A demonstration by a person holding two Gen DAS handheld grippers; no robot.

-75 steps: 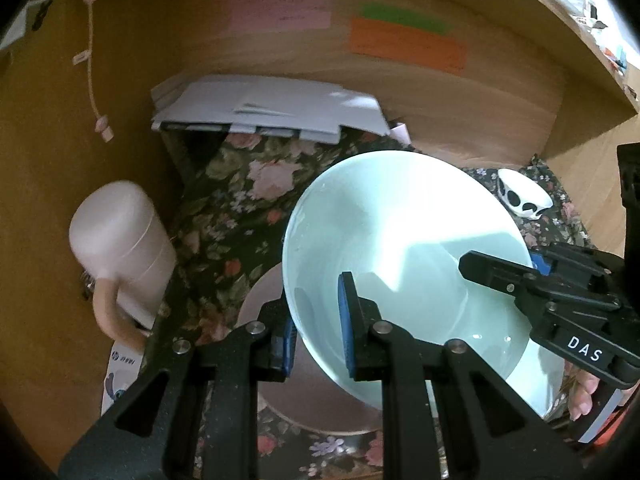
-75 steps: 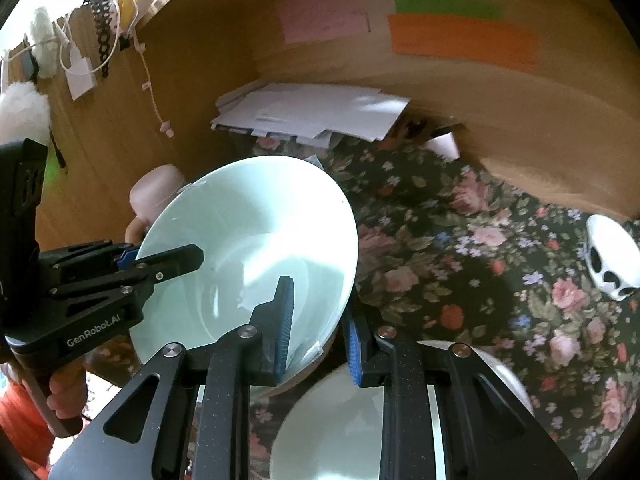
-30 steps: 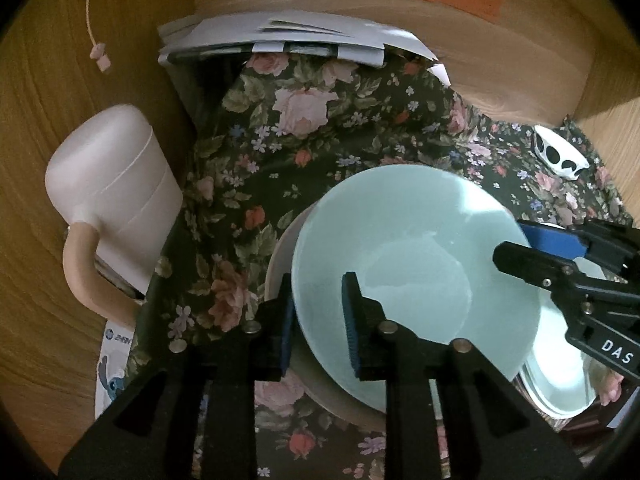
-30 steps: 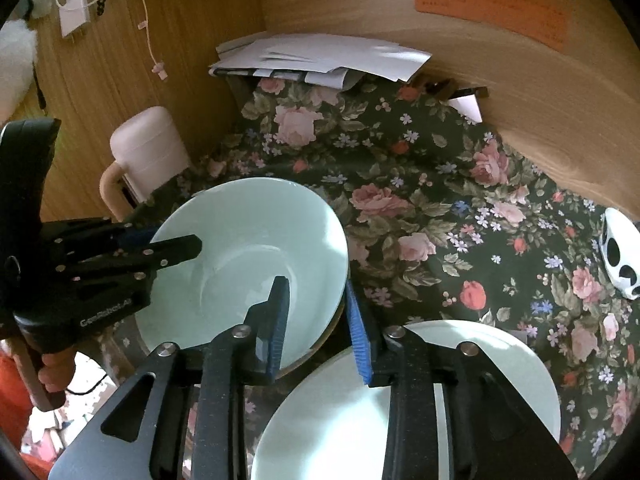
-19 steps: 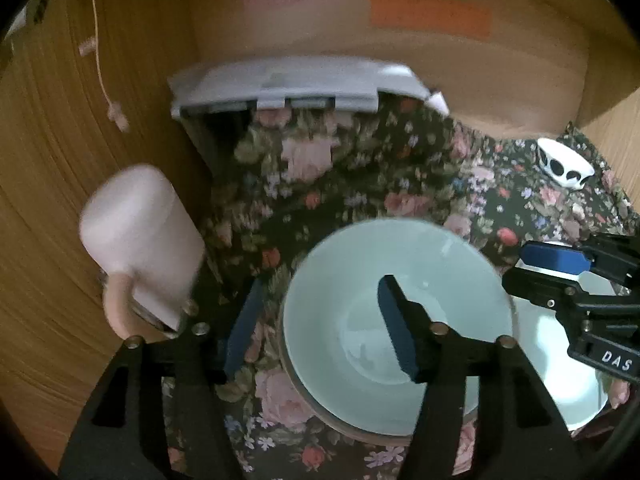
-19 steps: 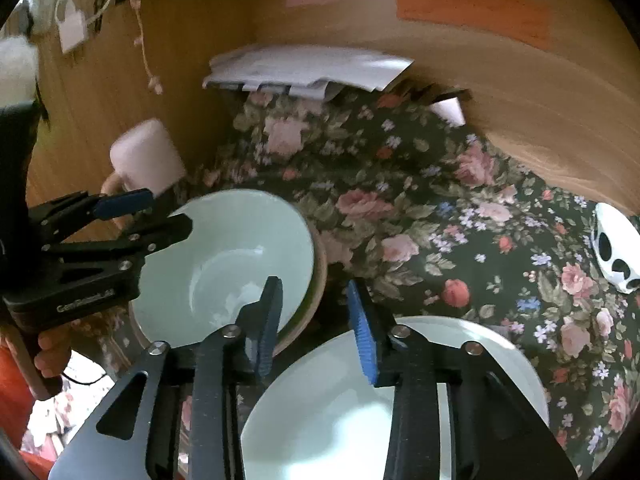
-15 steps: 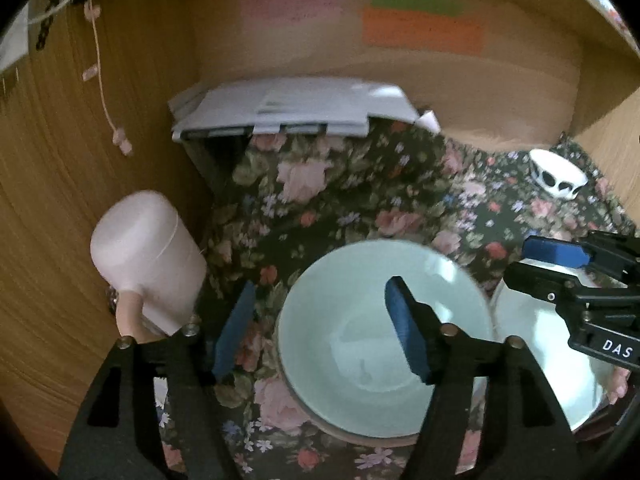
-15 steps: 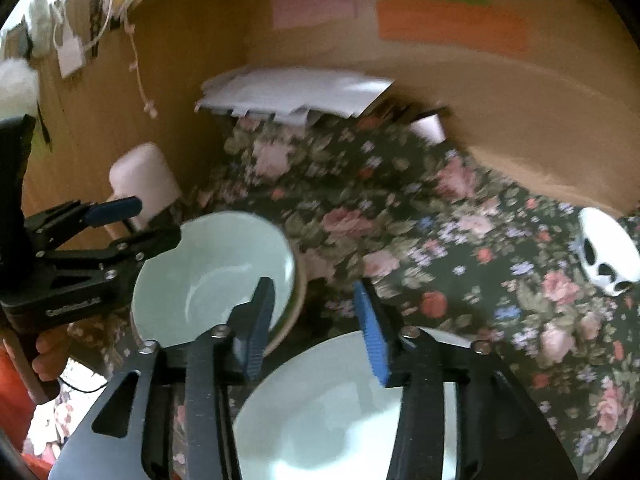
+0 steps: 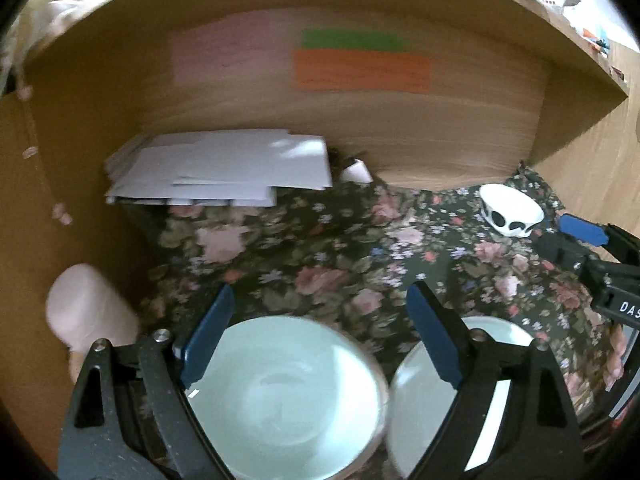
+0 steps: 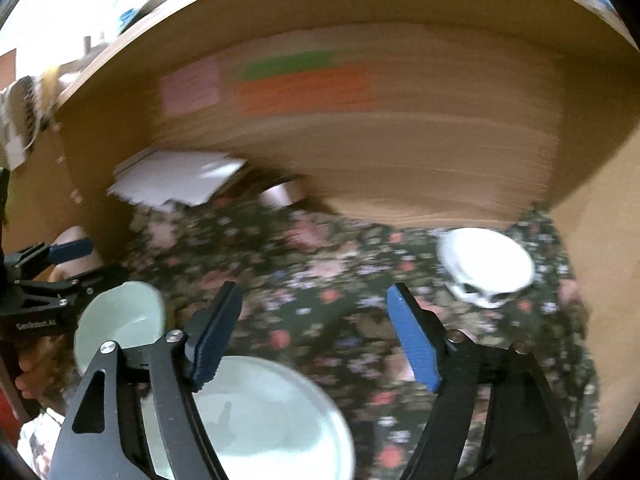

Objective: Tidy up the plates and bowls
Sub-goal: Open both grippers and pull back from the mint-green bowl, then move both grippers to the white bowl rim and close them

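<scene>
Sitting on the dark floral tablecloth [image 9: 320, 248] is the pale mint ceramic bowl [image 9: 280, 396], nested in a beige dish whose rim just peeks out around it. Right beside it to the right, rims almost touching, is a pale mint flat plate [image 9: 424, 400]. The left gripper [image 9: 320, 340] hangs above the bowl with its blue-padded fingers spread wide, holding nothing. The right gripper [image 10: 314, 338] is spread wide too, empty, over the plate and cloth. A small white bowl with black spots [image 10: 484, 268] sits well apart near the back right corner. White paper stack [image 9: 224, 172] at the back left, pink jug [image 9: 88, 320] at the left.
</scene>
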